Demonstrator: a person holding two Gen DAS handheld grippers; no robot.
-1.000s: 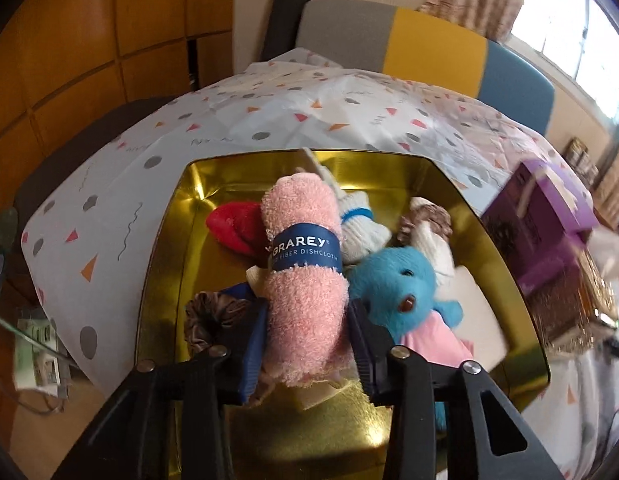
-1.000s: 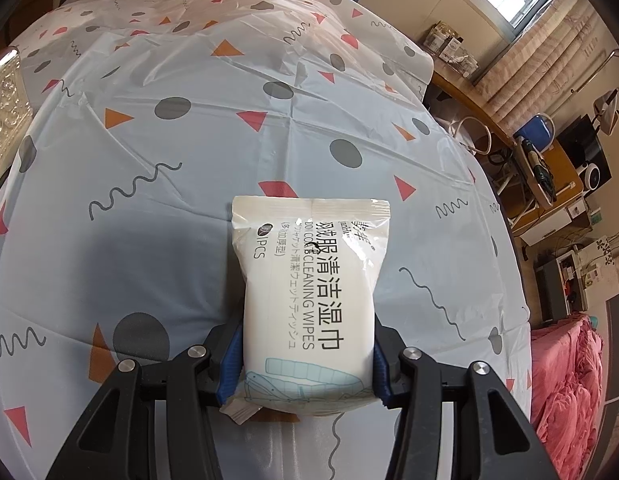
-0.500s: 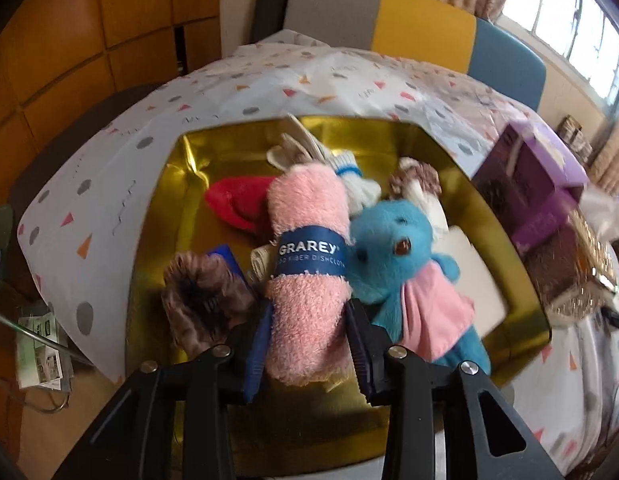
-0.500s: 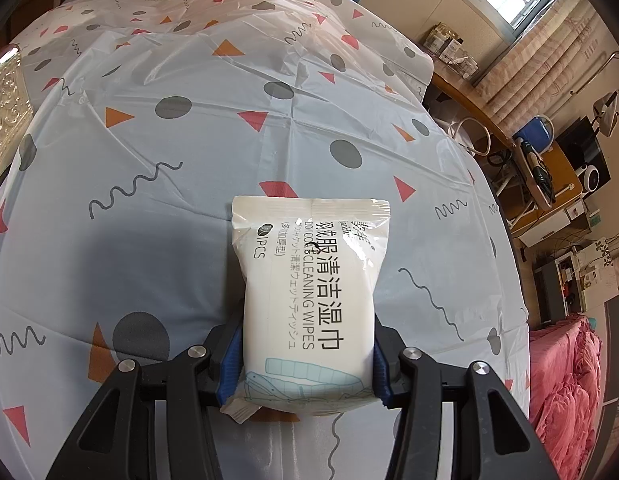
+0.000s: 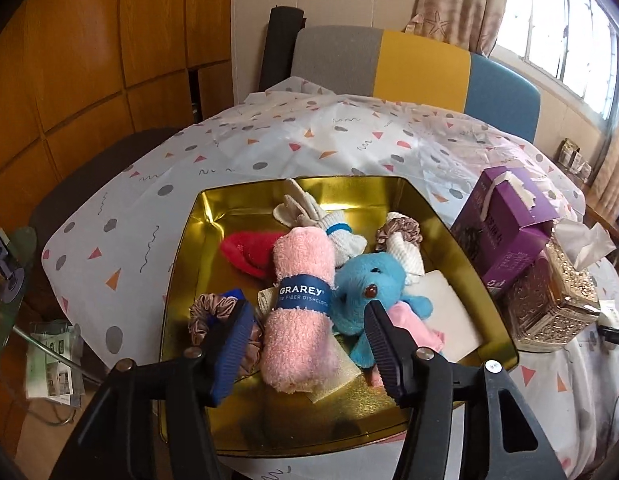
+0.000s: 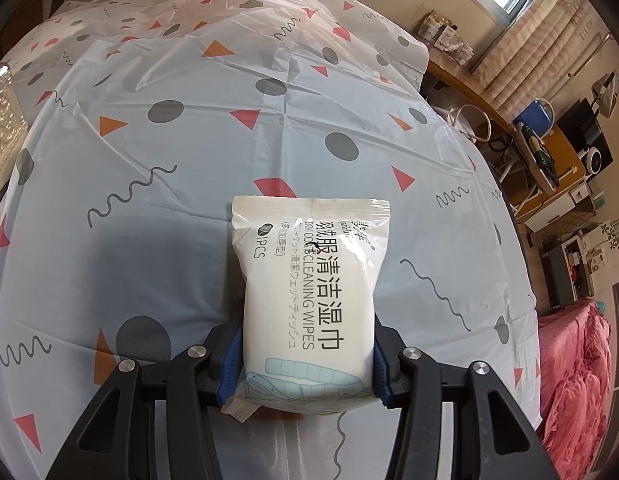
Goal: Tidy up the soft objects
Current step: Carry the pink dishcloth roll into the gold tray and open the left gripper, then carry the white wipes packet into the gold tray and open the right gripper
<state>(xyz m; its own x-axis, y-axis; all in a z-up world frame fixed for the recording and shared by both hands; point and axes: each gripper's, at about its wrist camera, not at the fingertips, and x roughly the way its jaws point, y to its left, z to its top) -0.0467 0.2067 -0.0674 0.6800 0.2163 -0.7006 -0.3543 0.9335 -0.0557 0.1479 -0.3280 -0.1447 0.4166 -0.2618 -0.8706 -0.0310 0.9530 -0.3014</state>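
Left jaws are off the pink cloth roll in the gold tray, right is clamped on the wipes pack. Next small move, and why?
Probably back the left gripper up and clear: its jaws have just been opening, gaps show beside the pink cloth roll, which lies in the gold tray. That clears the tray for the wipes pack, held by the right gripper.

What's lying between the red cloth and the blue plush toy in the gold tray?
The rolled pink dishcloth, seen in the left wrist view, lies between the red cloth and the blue plush toy.

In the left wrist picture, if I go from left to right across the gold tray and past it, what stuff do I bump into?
Brown scrunchie → pink rolled dishcloth → blue plush toy → white folded cloth → purple tissue box → shiny gold tissue holder.
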